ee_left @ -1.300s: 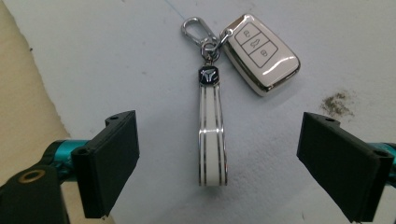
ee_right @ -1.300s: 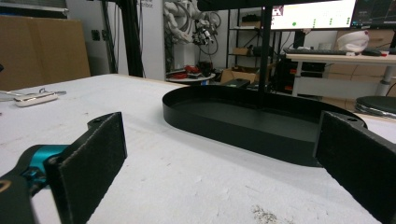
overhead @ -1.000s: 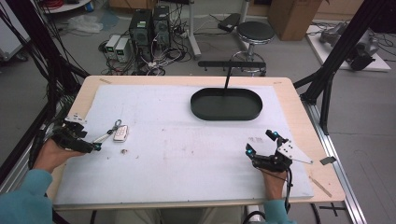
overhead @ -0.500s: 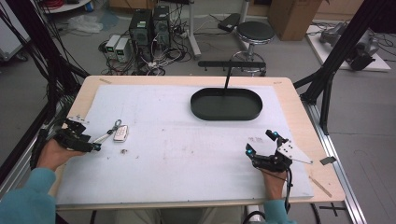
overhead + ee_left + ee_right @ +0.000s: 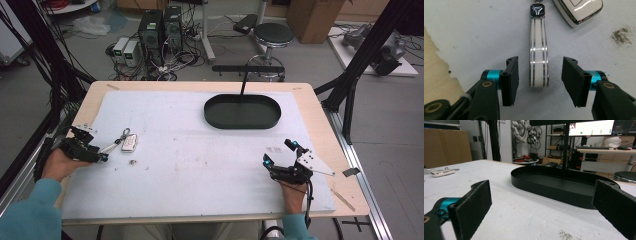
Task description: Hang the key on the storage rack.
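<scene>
White foam sheet [image 5: 200,165] covers the wooden table [image 5: 320,125], with a black oval tray [image 5: 242,111] sitting empty toward the far side. Right gripper [image 5: 280,152] rests near the front edge, jaws wide apart. Left gripper [image 5: 540,75] has just been closing around the white key strap [image 5: 538,52], pads not touching yet; key fob [image 5: 579,10] lies just beyond.
</scene>
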